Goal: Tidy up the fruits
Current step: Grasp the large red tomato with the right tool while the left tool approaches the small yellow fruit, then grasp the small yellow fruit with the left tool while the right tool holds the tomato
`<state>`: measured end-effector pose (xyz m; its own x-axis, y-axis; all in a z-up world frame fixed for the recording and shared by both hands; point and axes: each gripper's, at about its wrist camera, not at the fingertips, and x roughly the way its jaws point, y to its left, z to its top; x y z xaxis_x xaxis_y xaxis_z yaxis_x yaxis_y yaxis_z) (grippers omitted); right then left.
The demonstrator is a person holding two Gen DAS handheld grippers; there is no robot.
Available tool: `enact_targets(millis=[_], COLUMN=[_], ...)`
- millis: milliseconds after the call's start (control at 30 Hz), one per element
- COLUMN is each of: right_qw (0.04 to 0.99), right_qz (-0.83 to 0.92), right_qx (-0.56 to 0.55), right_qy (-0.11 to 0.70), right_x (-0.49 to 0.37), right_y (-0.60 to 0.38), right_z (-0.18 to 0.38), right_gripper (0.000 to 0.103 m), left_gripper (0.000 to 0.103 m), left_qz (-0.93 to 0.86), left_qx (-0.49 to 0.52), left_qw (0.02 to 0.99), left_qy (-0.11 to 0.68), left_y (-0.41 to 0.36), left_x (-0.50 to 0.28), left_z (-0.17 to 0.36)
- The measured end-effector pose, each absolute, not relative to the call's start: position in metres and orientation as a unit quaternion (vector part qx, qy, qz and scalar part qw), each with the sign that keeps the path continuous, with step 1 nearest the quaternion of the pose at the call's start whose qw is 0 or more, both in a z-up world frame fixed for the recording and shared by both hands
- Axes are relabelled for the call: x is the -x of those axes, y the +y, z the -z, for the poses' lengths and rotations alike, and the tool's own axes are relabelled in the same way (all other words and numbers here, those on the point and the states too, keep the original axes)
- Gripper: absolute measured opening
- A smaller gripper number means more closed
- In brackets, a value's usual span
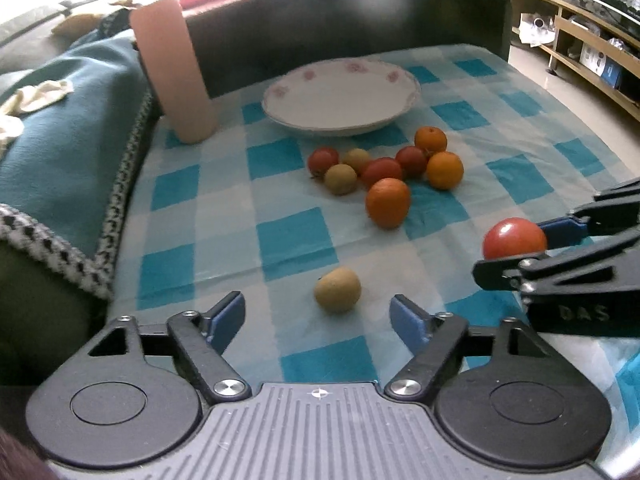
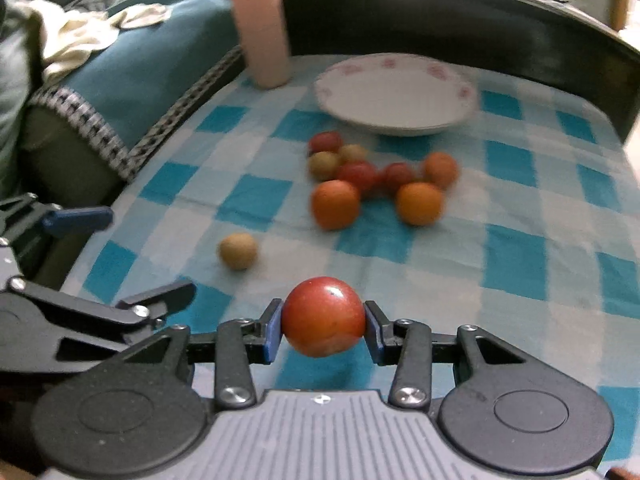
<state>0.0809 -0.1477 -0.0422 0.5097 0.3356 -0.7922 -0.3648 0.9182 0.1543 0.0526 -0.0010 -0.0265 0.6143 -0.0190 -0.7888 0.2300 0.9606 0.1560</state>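
Observation:
A small tan fruit (image 1: 337,289) lies on the blue-checked cloth between the blue pads of my left gripper (image 1: 318,312), which stands open and does not touch it. The same tan fruit (image 2: 238,251) shows left of centre in the right wrist view. My right gripper (image 2: 324,332) is shut on a red tomato (image 2: 323,316), held just above the cloth; the left wrist view shows that tomato (image 1: 514,238) at the right edge. A pile of oranges (image 1: 387,202), tomatoes and tan fruits lies farther back. Behind it stands an empty white floral plate (image 1: 340,96).
A tall pink cylinder (image 1: 172,72) stands left of the plate. A teal blanket (image 1: 68,120) with a patterned hem borders the cloth on the left. A dark curved backrest (image 1: 360,12) closes the far side. The floor and wooden shelves (image 1: 592,52) lie to the right.

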Motion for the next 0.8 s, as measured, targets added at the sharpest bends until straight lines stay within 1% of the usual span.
enact_targets(millis=[33,100,167,267,333,633,800], right_qw=[0.870,0.870,0.869,0.867,0.866,0.862,0.863], right_qz=[-0.197,-0.188,-0.185,-0.179,-0.176,-0.176,-0.176], right_qx=[0.012,0.008,0.007,0.002,0.000,-0.009,-0.009], right_qy=[0.452,0.455,0.459,0.465,0.468,0.475,0.474], right_x=[-0.083,-0.086,-0.088,-0.091,-0.092,-0.093,-0.092], right_y=[-0.152,-0.159,-0.164,-0.170,-0.173,-0.179,-0.179], right_z=[0.041,0.040,0.040,0.043,0.046,0.053,0.053], right_gripper=[0.056,0.056,0.056,0.056,0.056,0.056,0.056], left_gripper=[0.077,0.068,0.064,0.063,0.060,0.037,0.036], left_qz=[0.072,0.074,0.078,0.076,0.078,0.099,0.107], left_qx=[-0.118,-0.107,-0.098,-0.088,-0.076,-0.077,-0.077], left_qw=[0.888,0.885,0.883,0.882,0.883,0.881,0.877], left_qy=[0.438,0.446,0.453,0.457,0.456,0.457,0.461], left_y=[-0.001,0.000,0.000,0.003,0.004,-0.001,-0.003], left_x=[-0.056,-0.062,-0.066,-0.071,-0.074,-0.071,-0.067], left_z=[0.030,0.035,0.039,0.043,0.043,0.041,0.039])
